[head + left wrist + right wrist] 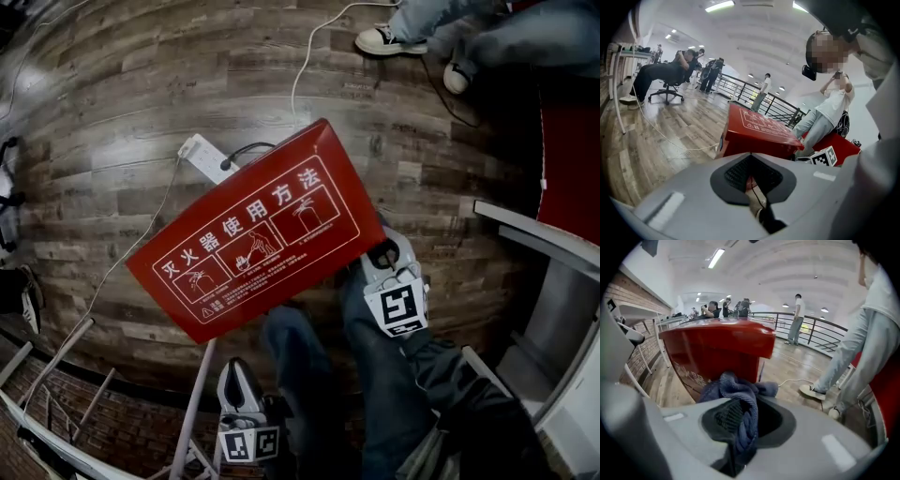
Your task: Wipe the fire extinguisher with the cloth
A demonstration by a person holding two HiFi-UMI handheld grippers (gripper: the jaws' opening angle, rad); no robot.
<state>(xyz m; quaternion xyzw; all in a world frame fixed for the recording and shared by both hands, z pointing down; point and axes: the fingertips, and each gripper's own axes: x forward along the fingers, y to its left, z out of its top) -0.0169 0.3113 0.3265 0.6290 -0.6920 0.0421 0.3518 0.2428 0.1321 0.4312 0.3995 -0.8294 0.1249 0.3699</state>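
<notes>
My right tool [745, 420] pinches the blue cloth [736, 385], red extinguisher box [717, 350] just ahead — poised to wipe; left tool [751, 176] pressed together, empty.

The slanted lid of the red fire-extinguisher box [253, 234] carries a white heading [246, 223] in large Chinese characters, 灭火器使用方法, running from lower left to upper right in the head view. Under it stand three white-framed pictograms [251, 251] of an extinguisher being worked, each with a caption too small to read. Near the lid's lower left corner a small warning triangle [204, 305] sits beside lines of fine white print, also unreadable. In the left gripper view the lid shows only white frames and illegible print. In the right gripper view white characters on the box's near face are blurred. A black-and-white square marker [400, 309], without letters, sits on the right hand-held gripper [380, 253]; another is on the left hand-held gripper [234, 370].
</notes>
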